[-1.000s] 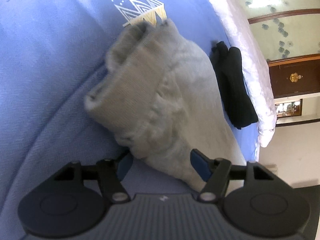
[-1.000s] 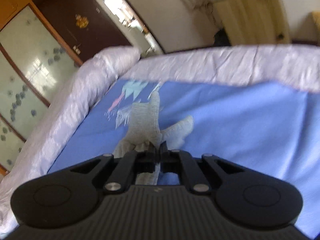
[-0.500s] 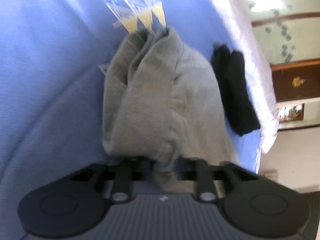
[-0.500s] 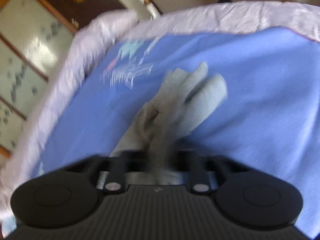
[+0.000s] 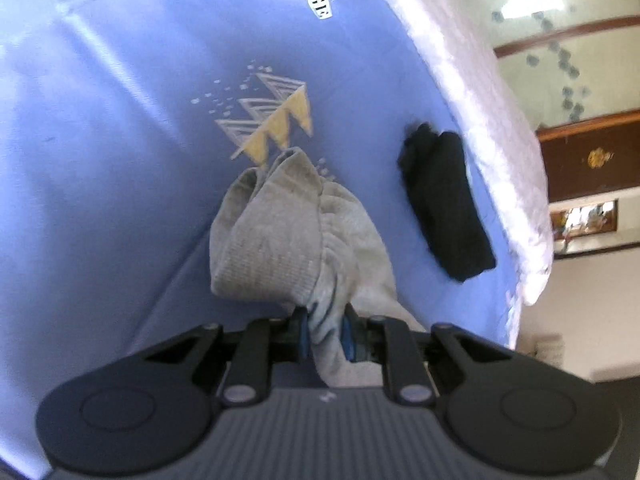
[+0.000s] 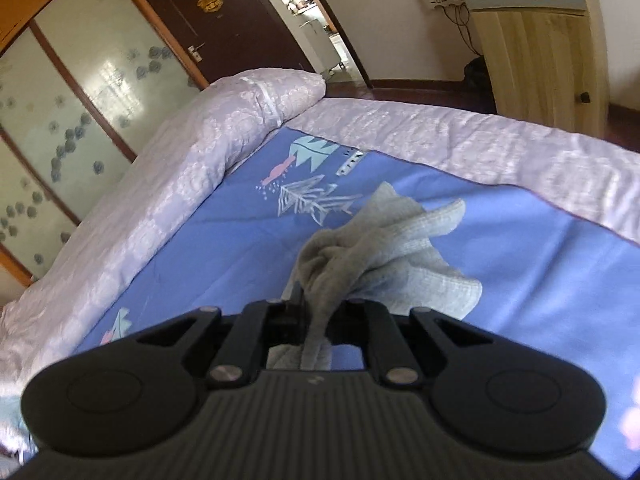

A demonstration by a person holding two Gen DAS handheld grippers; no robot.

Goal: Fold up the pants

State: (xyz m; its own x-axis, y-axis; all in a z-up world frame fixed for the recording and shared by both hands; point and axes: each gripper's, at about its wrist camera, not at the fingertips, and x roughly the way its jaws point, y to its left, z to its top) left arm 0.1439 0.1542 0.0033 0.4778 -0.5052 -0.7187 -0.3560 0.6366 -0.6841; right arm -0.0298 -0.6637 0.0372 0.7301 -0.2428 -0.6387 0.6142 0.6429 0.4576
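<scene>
The left claw [image 5: 325, 334] is closed narrow on a bunched fold of the grey pants [image 5: 280, 236], cloth pinched between its blue pads [image 5: 304, 334]. From that grip the pants run straight ahead of the claw, their long axis pointing away toward the yellow triangle print [image 5: 280, 130] on the blue bedsheet [image 5: 120, 120], with two cloth ends at the far tip. A folded black garment [image 5: 444, 204] lies ahead and to the right of the claw, apart from the pants, near the pale quilt [image 5: 472, 80].

The right claw [image 6: 318, 318] is also clamped on the grey pants [image 6: 384, 252], gathered thick between its fingers. Beyond it the cloth spreads ahead and rightward over the bedsheet [image 6: 224, 248].
</scene>
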